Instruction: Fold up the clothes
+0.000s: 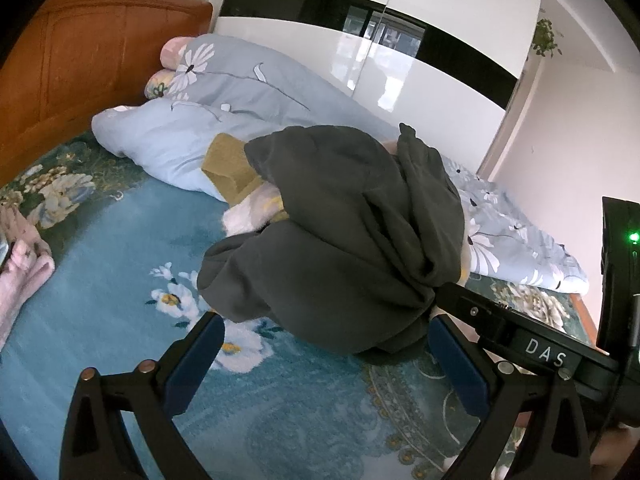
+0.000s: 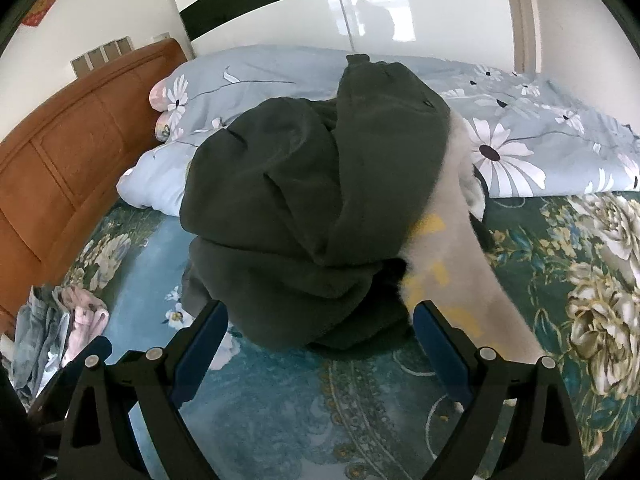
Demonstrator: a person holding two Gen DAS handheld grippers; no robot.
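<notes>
A dark grey-green garment (image 1: 340, 232) lies bunched in a heap on the bed, draped over a white fluffy garment (image 1: 244, 216) with yellow marks and an olive-yellow one (image 1: 230, 168). My left gripper (image 1: 326, 346) is open, its blue-padded fingers straddling the heap's near edge without holding it. In the right wrist view the same dark garment (image 2: 304, 208) fills the middle, with the white fluffy garment (image 2: 452, 264) trailing to the right. My right gripper (image 2: 320, 324) is open just in front of the heap. The right gripper's body (image 1: 528, 344) shows at the left view's lower right.
The bed has a teal floral sheet (image 1: 120, 280). A light blue floral duvet (image 1: 240, 92) lies along the far side by a white wardrobe (image 1: 400, 40). A wooden headboard (image 1: 80, 72) stands left. Pink and denim clothes (image 2: 60, 320) lie near the left edge.
</notes>
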